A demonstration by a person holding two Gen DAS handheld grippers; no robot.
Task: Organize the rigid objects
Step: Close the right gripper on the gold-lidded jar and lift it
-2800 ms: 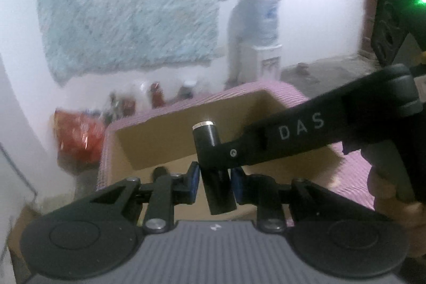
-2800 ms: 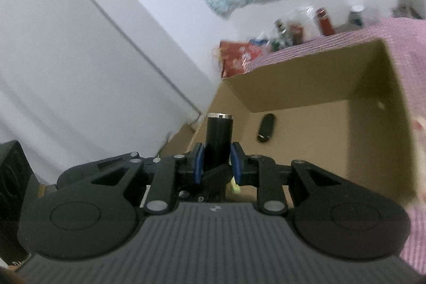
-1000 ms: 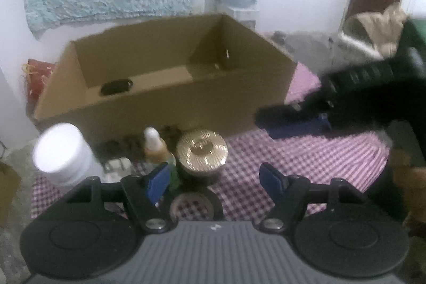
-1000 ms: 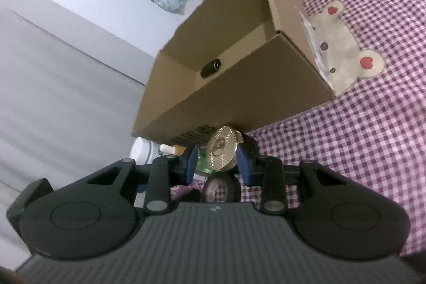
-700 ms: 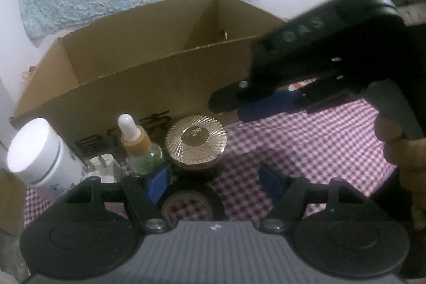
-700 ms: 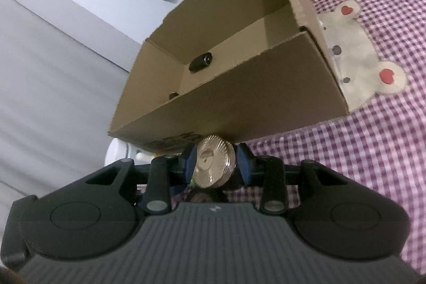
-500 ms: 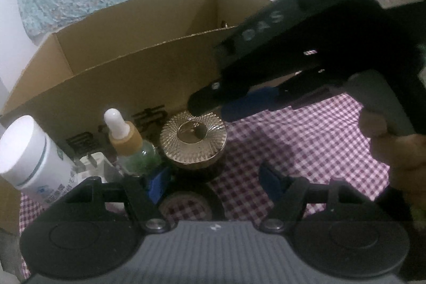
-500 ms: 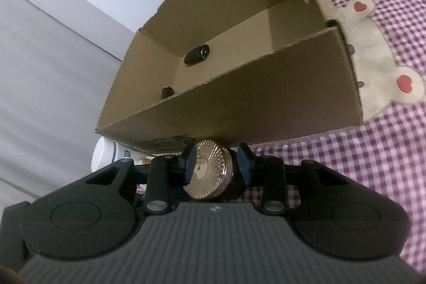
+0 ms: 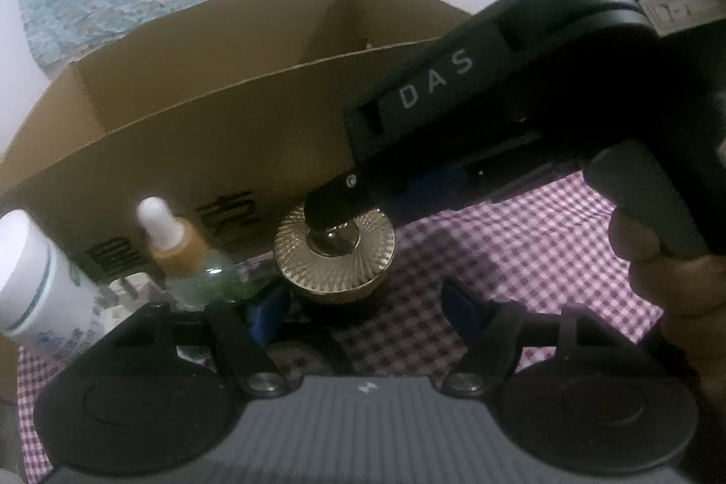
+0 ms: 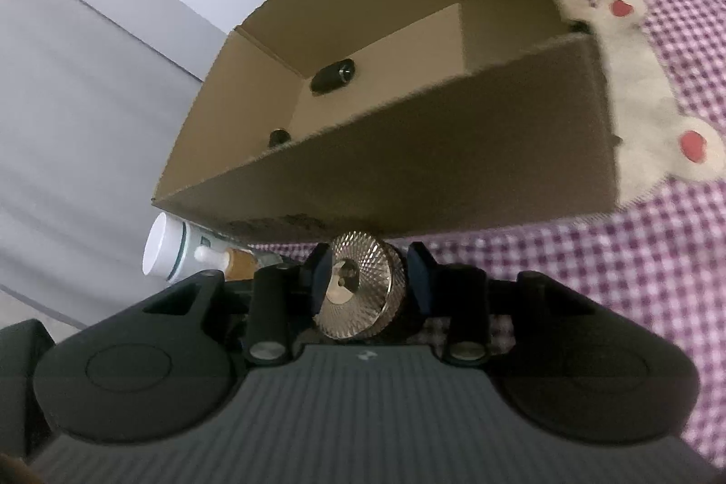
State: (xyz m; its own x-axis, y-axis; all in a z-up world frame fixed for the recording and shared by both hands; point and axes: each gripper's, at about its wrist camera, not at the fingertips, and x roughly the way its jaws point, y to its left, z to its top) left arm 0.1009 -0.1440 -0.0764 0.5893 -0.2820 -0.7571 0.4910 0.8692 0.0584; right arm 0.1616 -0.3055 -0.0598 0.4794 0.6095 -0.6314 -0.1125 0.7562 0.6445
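Box: we log an open brown cardboard box (image 10: 444, 166) on purple-checked cloth (image 9: 522, 239); black printed characters on its near wall, unreadable.
Jar: round jar with ribbed gold metal lid (image 10: 360, 289) just below that wall, little room behind.
Right gripper (image 10: 367, 277): jaws just opening, blue pads flank the lid with gaps; "DAS" on its side.
Left gripper (image 9: 365, 309): released, wide, empty.
Neighbours: white plastic tub (image 9: 31, 280), green glass dropper bottle (image 9: 190, 257).
Inside box: two black cylinders (image 10: 333, 75).
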